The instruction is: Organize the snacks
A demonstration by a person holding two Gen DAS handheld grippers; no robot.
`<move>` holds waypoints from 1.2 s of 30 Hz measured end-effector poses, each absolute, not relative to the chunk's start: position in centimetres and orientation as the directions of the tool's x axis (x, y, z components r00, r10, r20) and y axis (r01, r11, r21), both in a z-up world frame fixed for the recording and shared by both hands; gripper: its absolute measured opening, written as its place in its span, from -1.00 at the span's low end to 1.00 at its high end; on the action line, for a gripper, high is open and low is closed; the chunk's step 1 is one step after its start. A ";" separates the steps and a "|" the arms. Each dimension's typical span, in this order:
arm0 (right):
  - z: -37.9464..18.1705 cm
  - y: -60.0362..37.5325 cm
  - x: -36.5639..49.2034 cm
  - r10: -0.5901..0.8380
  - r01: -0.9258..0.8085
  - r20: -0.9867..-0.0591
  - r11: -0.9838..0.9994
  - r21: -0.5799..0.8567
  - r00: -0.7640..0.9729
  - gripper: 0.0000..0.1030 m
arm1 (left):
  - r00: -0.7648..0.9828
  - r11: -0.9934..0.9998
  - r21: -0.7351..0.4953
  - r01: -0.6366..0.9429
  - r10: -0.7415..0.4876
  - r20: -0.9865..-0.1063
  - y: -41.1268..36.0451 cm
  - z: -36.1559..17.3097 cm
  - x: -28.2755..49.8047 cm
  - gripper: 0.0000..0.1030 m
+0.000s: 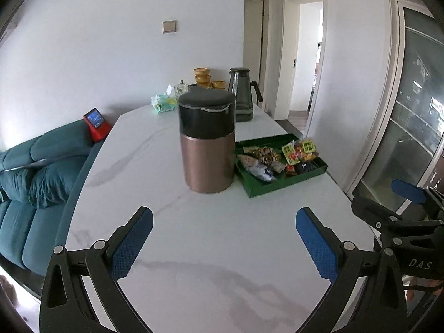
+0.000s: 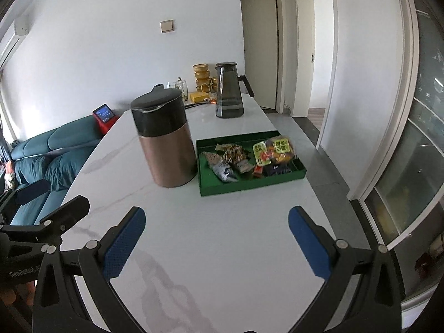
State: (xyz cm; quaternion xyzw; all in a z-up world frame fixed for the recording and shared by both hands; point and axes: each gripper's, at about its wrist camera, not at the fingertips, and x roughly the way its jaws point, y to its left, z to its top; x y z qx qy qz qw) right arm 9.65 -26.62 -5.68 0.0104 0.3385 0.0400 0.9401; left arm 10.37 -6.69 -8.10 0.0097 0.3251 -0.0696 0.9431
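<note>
Worktop [image 2: 222,249]: white marble-look, bare before you; copper flask [image 2: 166,149] with dark lid stood just left of the green tray [image 2: 249,188]; smoked jug [image 2: 229,94] well behind. Tray held all the snacks [image 2: 249,158] in sight, packets heaped together; that fitted either a tray awaiting sorting or one already filled, so no move is bid. Your left tool [image 1: 224,247] and right tool [image 2: 216,241] hovered with jaws spread wide, holding nothing. Writing: "DAS" on the right tool's body; yellow-green packet labels too small to read.
</note>
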 end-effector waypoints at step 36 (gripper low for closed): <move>-4.5 -25.9 8.5 0.094 -0.112 -0.632 0.994 0.011 0.769 1.00 | 0.795 0.997 -0.032 0.076 -0.079 -0.601 -6.6 -8.1 8.8 0.96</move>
